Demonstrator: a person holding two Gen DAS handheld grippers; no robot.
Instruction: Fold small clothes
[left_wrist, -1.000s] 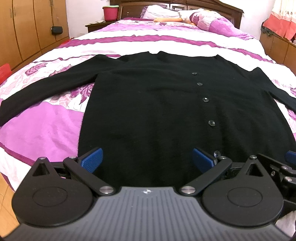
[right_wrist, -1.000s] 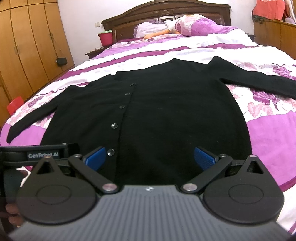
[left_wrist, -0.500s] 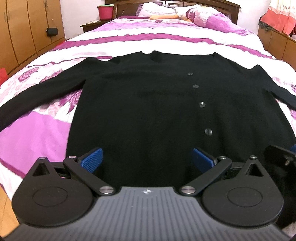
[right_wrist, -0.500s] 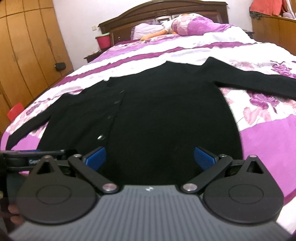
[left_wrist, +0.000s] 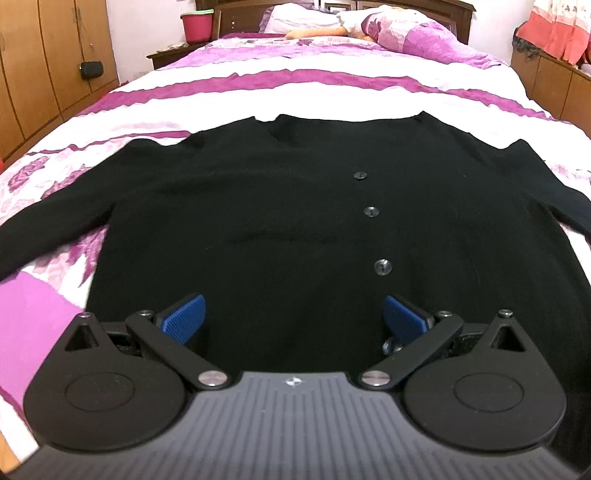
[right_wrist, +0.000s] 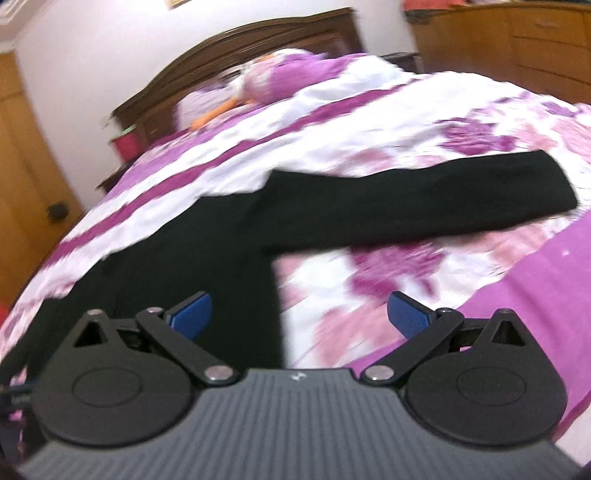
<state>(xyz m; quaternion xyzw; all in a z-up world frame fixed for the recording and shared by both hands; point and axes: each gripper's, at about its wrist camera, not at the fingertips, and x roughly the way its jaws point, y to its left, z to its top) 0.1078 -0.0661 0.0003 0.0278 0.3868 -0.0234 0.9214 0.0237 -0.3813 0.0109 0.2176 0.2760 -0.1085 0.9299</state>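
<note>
Left gripper (left_wrist: 293, 317) stands with jaws wide apart, holding nothing, over the lower body of the black cardigan (left_wrist: 288, 229). Right gripper (right_wrist: 299, 314) is likewise spread and empty, over the garment's side edge and the bedspread (right_wrist: 406, 122). Cardigan lies flat and face up on the bed, sleeves out to both sides, buttons (left_wrist: 382, 267) fastened down the front. Right wrist view is motion-blurred; the sleeve (right_wrist: 424, 195) extends across the floral cover.

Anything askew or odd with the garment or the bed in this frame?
Nothing stands out. The black cardigan lies flat and buttoned on the bedspread, its sleeve spread out sideways. Both grippers are open and hold nothing. The right wrist view is motion-blurred.
</note>
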